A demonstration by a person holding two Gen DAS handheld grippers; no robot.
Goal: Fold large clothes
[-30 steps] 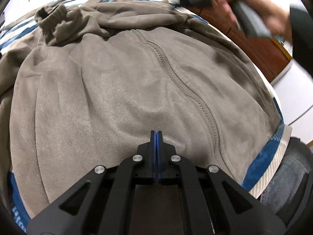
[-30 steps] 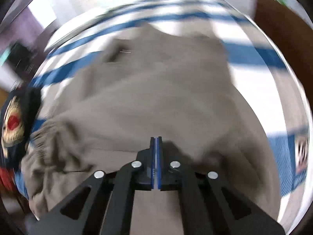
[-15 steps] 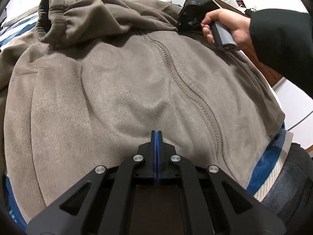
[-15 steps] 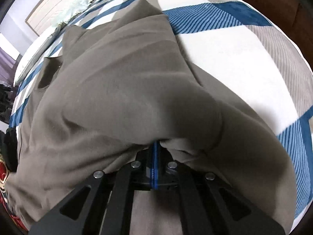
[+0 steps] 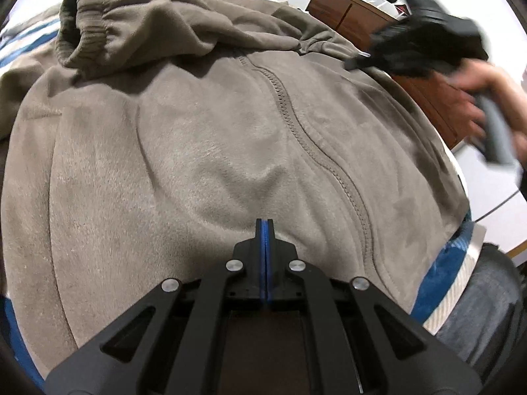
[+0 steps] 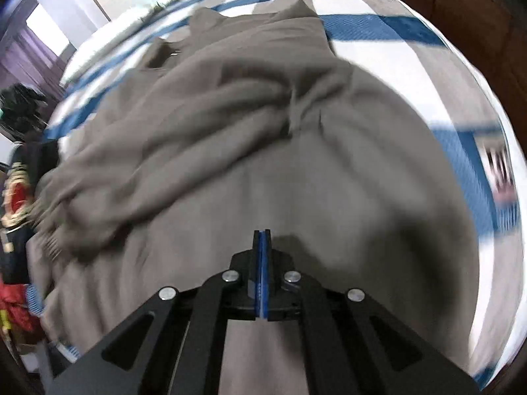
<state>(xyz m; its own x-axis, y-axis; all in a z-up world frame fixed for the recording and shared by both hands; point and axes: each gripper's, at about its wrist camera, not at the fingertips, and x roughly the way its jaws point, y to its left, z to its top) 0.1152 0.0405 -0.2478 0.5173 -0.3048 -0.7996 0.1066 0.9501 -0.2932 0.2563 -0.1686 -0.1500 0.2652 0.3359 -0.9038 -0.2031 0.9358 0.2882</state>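
A grey-brown fleece jacket (image 5: 197,151) lies spread on the bed, its zipper (image 5: 296,121) running up the middle. One sleeve lies folded across the top, with its elastic cuff (image 5: 79,29) at the upper left. My left gripper (image 5: 264,222) hovers shut just above the jacket's near hem, nothing between its pads. A hand (image 5: 474,98) holds my right gripper (image 5: 352,63), blurred, at the jacket's far right shoulder. In the right wrist view that gripper (image 6: 262,232) is shut and empty over the jacket (image 6: 296,181), below the rumpled sleeve.
The blue-and-white striped bedcover (image 6: 378,26) shows around the jacket and at the near right edge (image 5: 441,283). A wooden cabinet (image 5: 349,16) stands beyond the bed on the right. A person's jeans-clad leg (image 5: 477,296) is by the bed's corner. Dark and red clothes (image 6: 13,197) lie left.
The right gripper has pulled back from the fold of fabric bunched at its tips and swung to the right, clear of the jacket. The left gripper has stayed put.
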